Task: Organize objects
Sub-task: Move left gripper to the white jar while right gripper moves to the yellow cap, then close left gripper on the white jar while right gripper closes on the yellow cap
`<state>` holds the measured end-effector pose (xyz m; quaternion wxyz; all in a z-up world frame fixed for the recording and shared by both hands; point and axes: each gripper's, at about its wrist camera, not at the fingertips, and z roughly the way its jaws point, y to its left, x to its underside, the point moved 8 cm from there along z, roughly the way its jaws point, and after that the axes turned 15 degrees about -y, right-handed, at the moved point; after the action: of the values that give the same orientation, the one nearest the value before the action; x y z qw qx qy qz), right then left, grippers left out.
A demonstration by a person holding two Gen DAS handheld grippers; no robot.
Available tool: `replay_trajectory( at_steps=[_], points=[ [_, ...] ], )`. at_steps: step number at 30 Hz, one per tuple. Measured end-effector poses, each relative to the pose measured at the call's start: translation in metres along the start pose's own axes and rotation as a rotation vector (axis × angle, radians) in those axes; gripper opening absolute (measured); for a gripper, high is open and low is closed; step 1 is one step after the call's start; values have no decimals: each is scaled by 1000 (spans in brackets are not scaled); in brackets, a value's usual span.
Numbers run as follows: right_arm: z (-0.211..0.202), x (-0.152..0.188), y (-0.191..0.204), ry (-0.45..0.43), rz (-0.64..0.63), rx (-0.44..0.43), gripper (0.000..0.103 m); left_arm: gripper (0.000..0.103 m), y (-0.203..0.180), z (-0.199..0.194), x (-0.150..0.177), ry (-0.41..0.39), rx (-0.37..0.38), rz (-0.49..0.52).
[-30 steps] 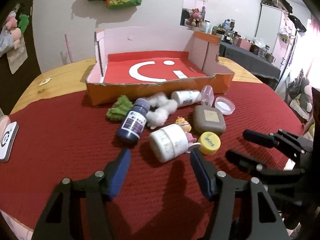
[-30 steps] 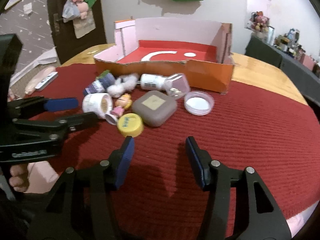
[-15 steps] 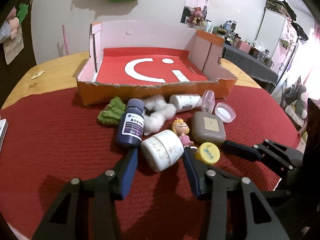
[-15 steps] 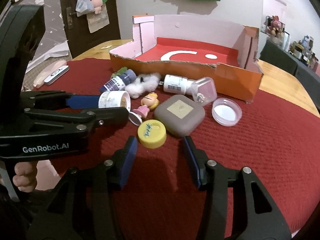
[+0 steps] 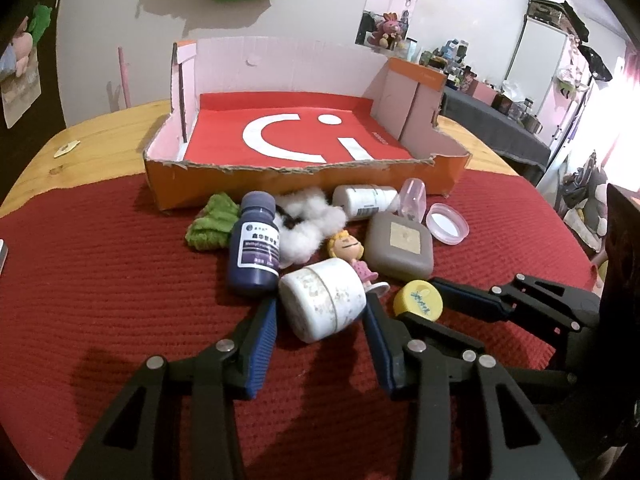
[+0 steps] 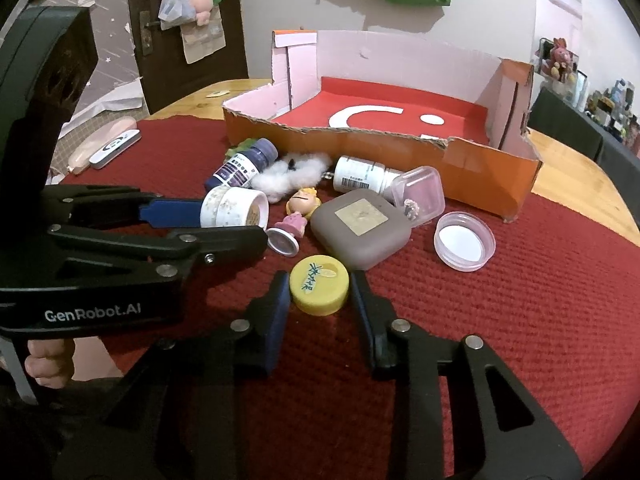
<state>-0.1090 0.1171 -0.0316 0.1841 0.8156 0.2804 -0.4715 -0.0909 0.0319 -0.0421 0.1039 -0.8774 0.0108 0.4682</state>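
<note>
Red ribbed cloth (image 5: 100, 272) covers the near part of a wooden counter (image 5: 108, 136). At the cloth's far edge sits a shallow orange cardboard box (image 5: 248, 184) with a torn front wall, pale inner walls and a red floor with a white mark; nothing lies in it.

Just in front of the box, a loose huddle of small things on the cloth:
- dark blue bottle (image 5: 256, 252), lying with its cap toward the box
- white jar (image 5: 324, 304) on its side, long axis running toward the left tool
- grey-brown square case (image 5: 402, 244), lying flat
- white bottle (image 5: 362, 201) on its side, along the box front
- white fluff (image 5: 308, 224), green plush bit (image 5: 212, 224)
- cartoon girl figurine (image 5: 350, 250), lying beside the jar
- clear lid (image 5: 447, 224), open side up, holding nothing
- yellow cap (image 6: 319, 284), flat, printed face up

Left tool (image 5: 320, 322) angles downward, closing, blue pads either side of the white jar; contact cannot be told.

Right tool (image 6: 318, 294) likewise angles downward, closing around the yellow cap, with a sliver of gap on each side.

A person's fingers (image 6: 48, 364) wrap the left tool's handle.
</note>
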Motion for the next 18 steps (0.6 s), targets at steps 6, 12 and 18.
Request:
replay_trajectory(
  at_steps=[6,12,18],
  points=[
    [-7,-1,3,-9,16,-8,29,45,-1,-6,1,-5,5,-5],
    [-14,-6,3,-24,24,0,29,44,1,-14,-2,-27,-10,-19],
    [-17,-9,5,-34,25,-1,29,44,-1,-20,-4,-41,-9,-17]
  ],
)
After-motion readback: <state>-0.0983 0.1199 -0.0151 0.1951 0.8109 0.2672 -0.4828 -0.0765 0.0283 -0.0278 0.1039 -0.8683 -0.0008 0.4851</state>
